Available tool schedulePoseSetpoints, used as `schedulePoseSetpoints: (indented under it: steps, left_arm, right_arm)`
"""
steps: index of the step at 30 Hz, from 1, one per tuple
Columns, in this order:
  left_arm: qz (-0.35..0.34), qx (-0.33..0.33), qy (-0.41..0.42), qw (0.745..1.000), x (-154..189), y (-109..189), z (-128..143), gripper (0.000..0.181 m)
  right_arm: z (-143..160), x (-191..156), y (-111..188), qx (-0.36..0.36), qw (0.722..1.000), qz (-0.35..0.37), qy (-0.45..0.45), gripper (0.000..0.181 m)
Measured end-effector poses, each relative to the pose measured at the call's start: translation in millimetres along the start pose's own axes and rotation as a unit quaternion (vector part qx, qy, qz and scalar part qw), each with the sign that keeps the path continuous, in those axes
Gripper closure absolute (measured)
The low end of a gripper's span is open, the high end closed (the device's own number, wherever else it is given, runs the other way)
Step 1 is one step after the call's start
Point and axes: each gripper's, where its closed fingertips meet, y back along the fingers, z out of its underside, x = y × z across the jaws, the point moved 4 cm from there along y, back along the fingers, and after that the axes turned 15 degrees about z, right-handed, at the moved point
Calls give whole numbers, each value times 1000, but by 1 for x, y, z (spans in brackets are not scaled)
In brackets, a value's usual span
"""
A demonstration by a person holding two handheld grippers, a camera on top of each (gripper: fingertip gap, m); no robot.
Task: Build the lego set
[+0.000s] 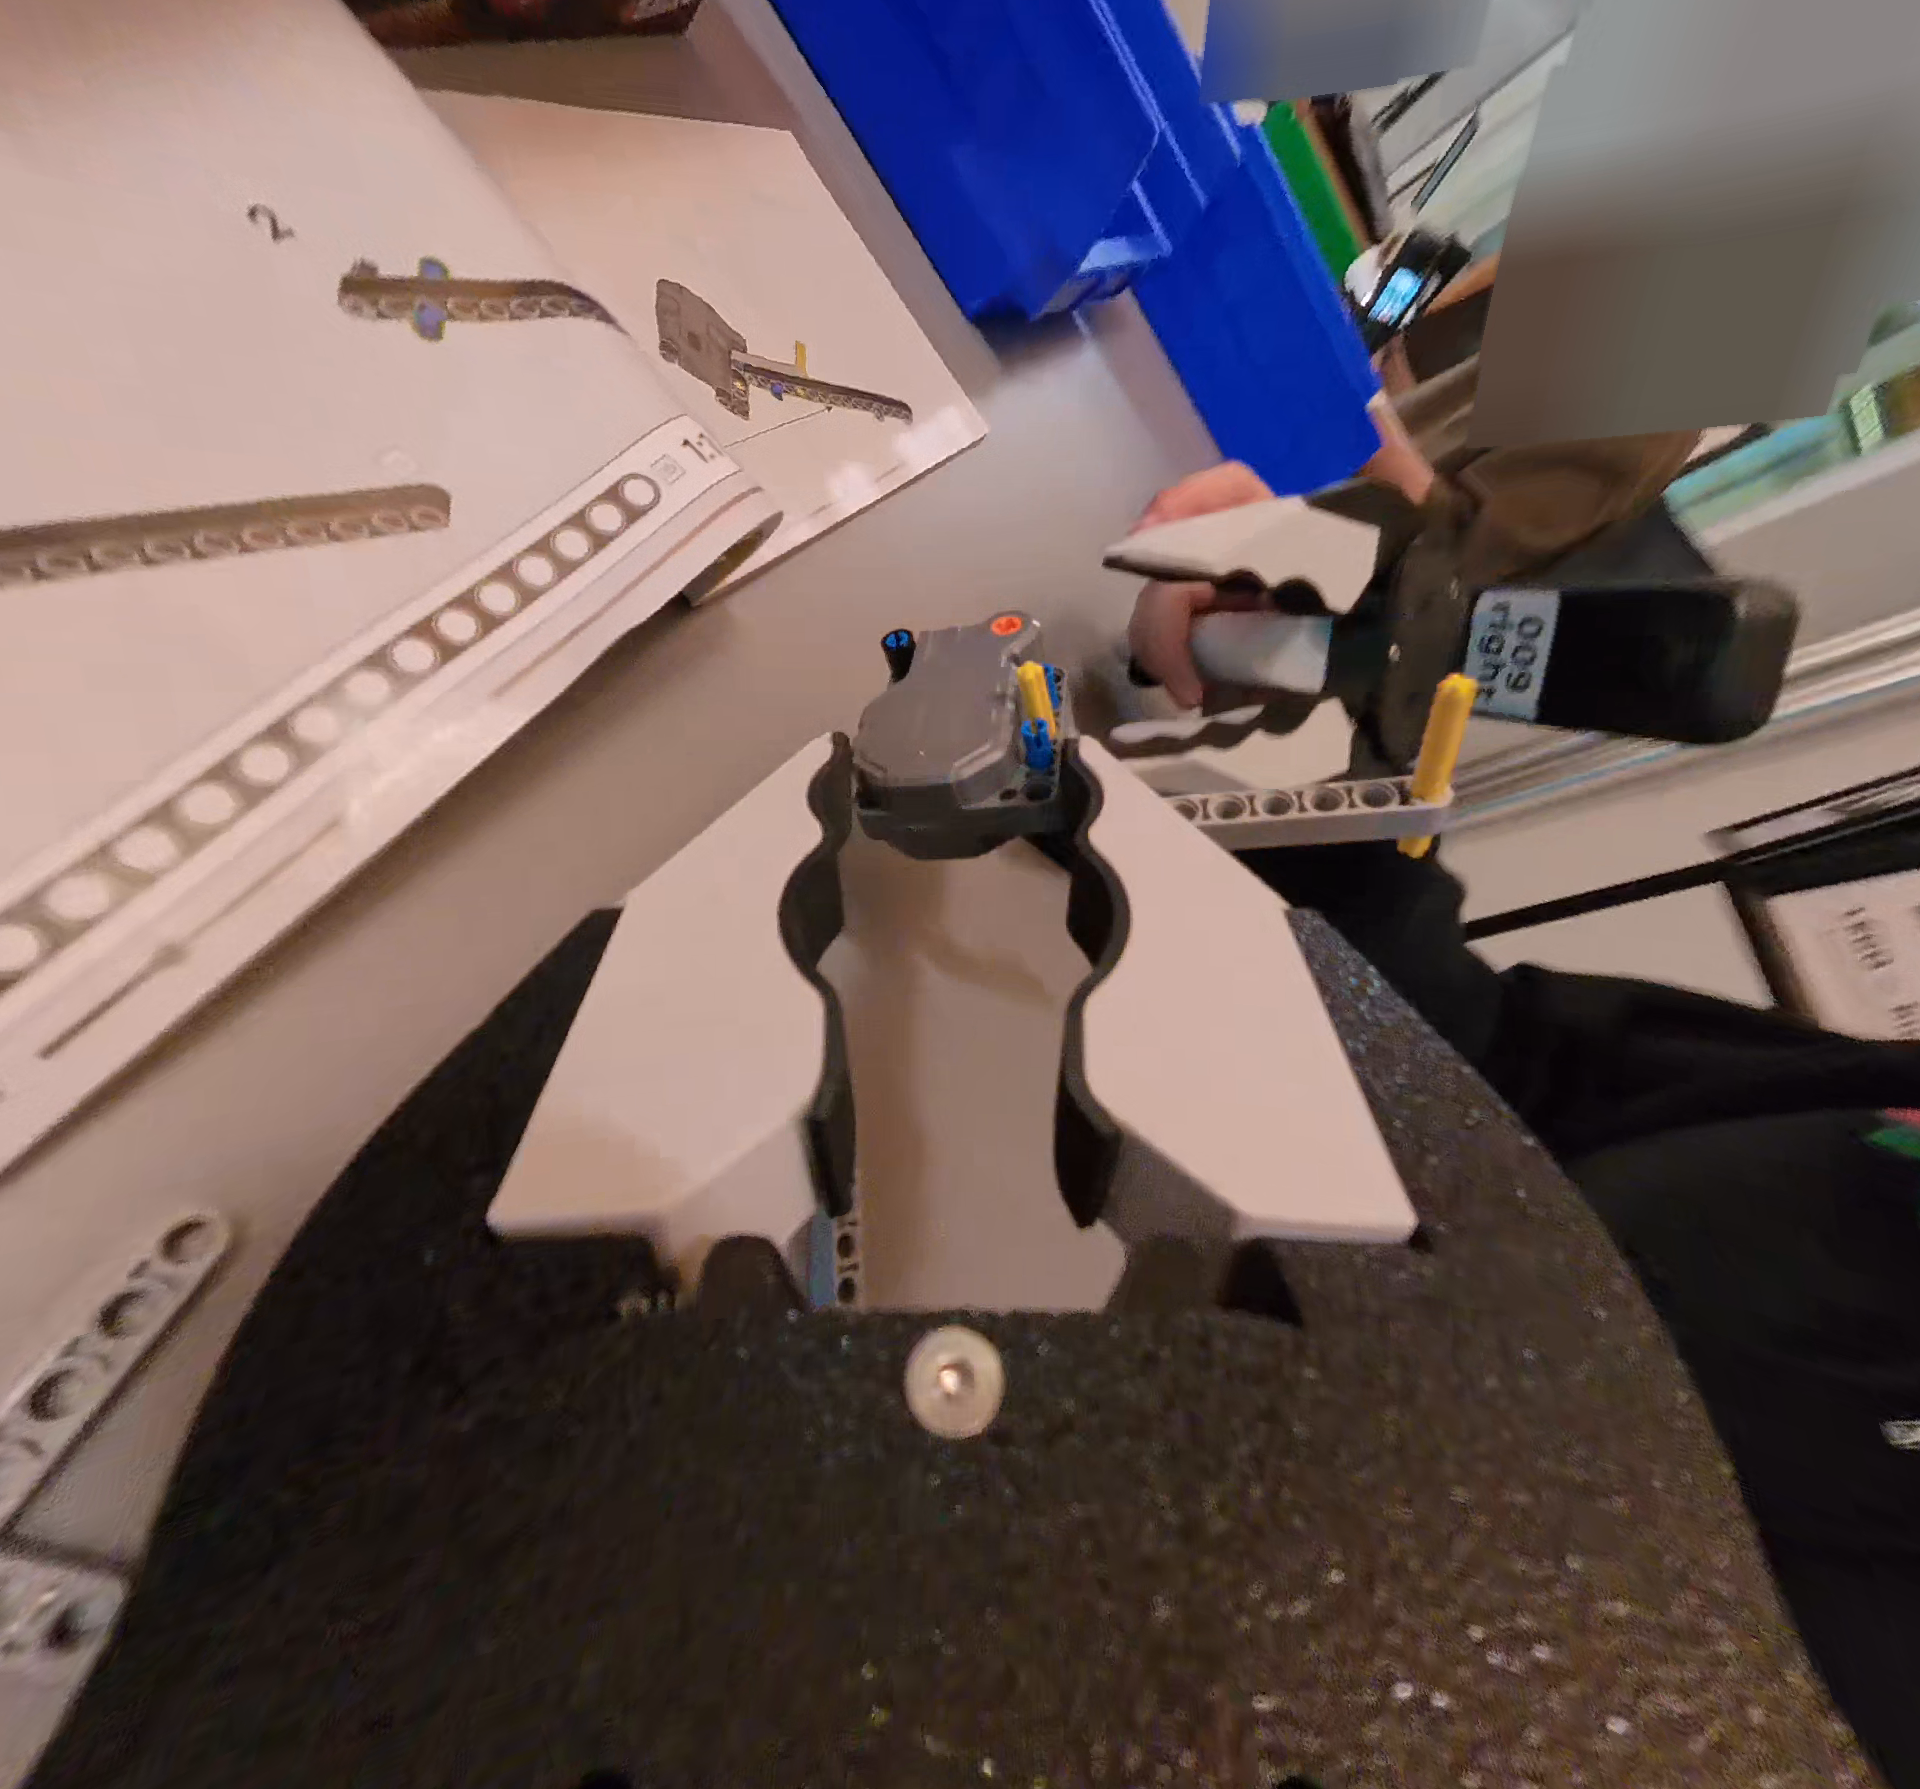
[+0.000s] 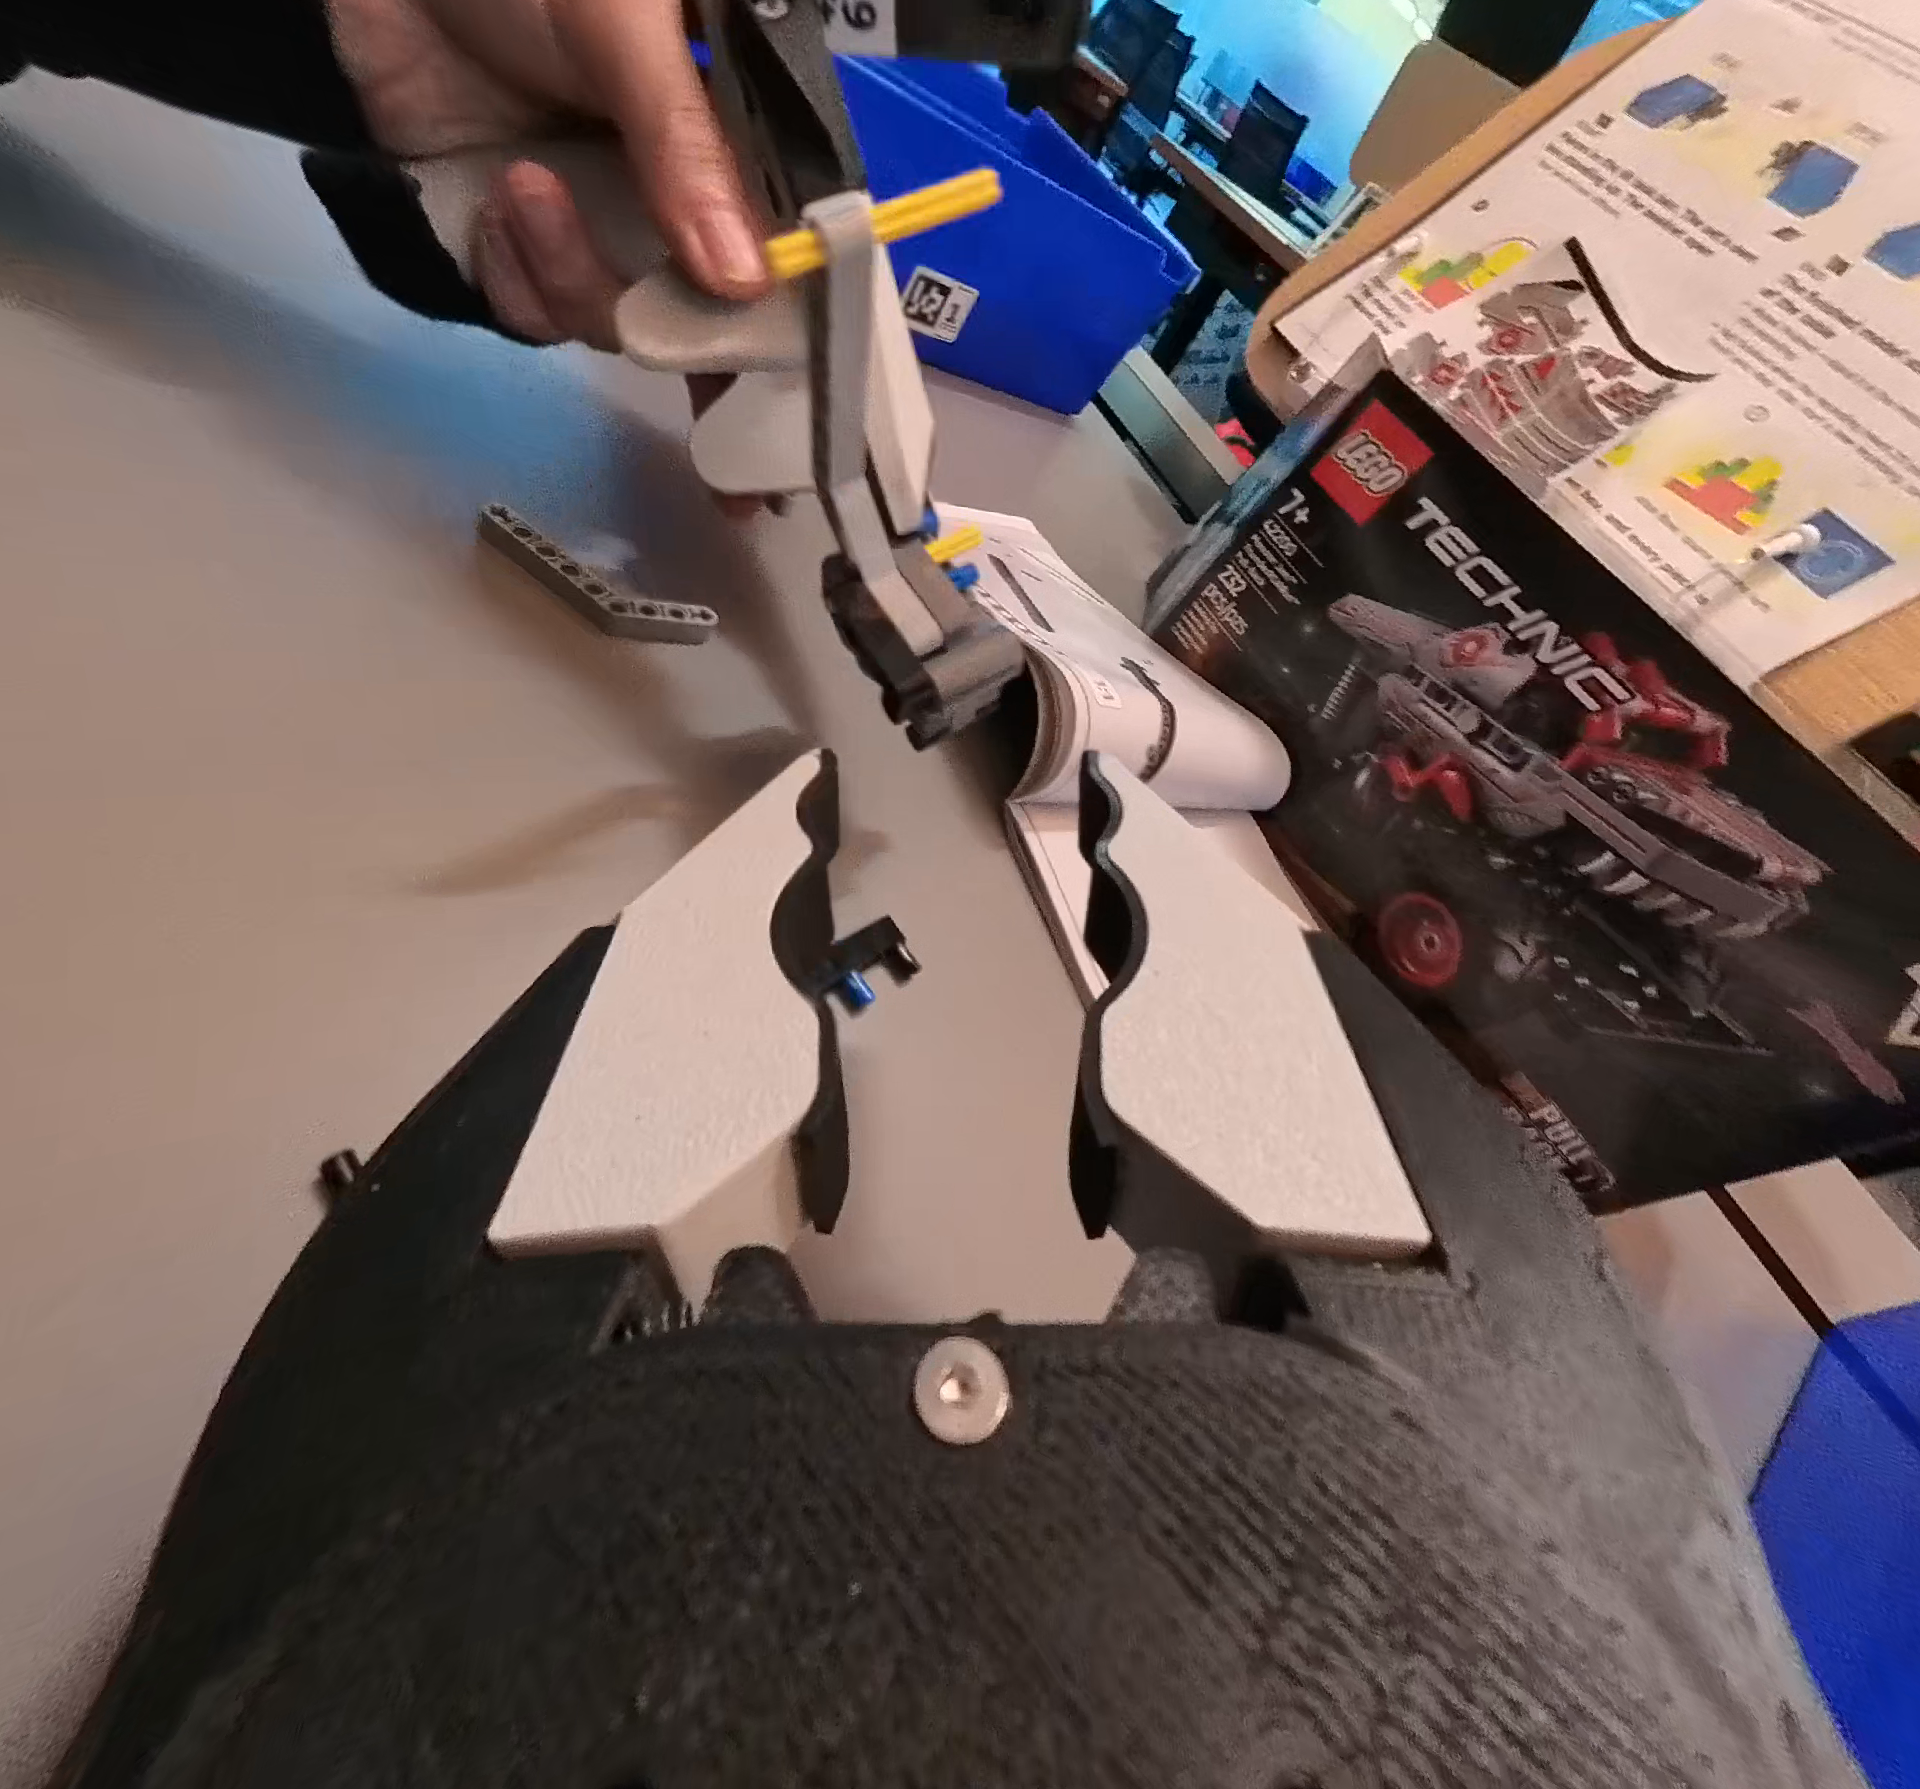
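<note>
Left wrist view: left gripper (image 1: 956,765) pinching a dark grey motor block (image 1: 951,742) at its fingertips, jaws closed onto the block's sides. Yellow axle (image 1: 1036,695) and blue pins standing at the block's near end. Light grey beam (image 1: 1304,804) running off to the right from the block, apparently joined to it, with a second yellow axle (image 1: 1439,752) through its far end. All held above the table (image 1: 644,783), just beside the open instruction booklet (image 1: 312,451).

Right wrist view: right gripper (image 2: 956,773) with jaws spread and nothing pinched, aimed at the held assembly from close by. Small black piece with a blue pin (image 2: 868,960) beside the left-hand finger; resting on the table or caught on the finger, cannot tell. Loose grey angled beam (image 2: 597,576) flat on the table, well apart. Set box (image 2: 1558,752) to the right.

Step in hand, by judgement: early sub-assembly of motor plus beam, matching the open page. Next move likely calls for a firm, unmoving hold on the block, then a careful pick of the next small part and square alignment of pin to hole before pressing.
</note>
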Motion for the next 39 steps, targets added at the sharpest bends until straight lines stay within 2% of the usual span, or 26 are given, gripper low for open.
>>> schedulePoseSetpoints:
  steps: [2,8,14,19,25,30,34,35,37,39]
  left_arm:
    - [20,27,34,999,-1,-1,-1,144]
    - [85,124,105,983,7,-4,-12,144]
    - [139,208,144,958,22,-6,-19,144]
    - [157,227,150,949,34,-13,-17,144]
    - [168,216,132,953,48,-13,-18,144]
    - [151,224,96,958,53,-14,-19,144]
    - [154,244,57,956,62,-19,-20,153]
    - [155,250,40,955,65,-20,-20,155]
    - [172,267,16,948,71,-20,-23,163]
    - [166,249,5,954,69,-23,-22,172]
  right_arm:
    - [-4,-3,-3,-3,1000,-1,-2,133]
    - [-25,2,-20,11,994,63,-87,121]
    - [-38,16,-23,28,980,169,-104,125]
    - [-51,12,-19,74,979,170,-85,135]
    - [-47,5,-18,95,985,126,-65,122]
    - [-45,9,-19,85,982,165,-40,122]
    - [-54,10,-22,92,974,193,-77,114]
    - [-56,8,-23,94,974,191,-80,116]
    - [-58,0,-24,99,978,177,-56,139]
    - [-56,-6,-25,95,982,163,-20,161]
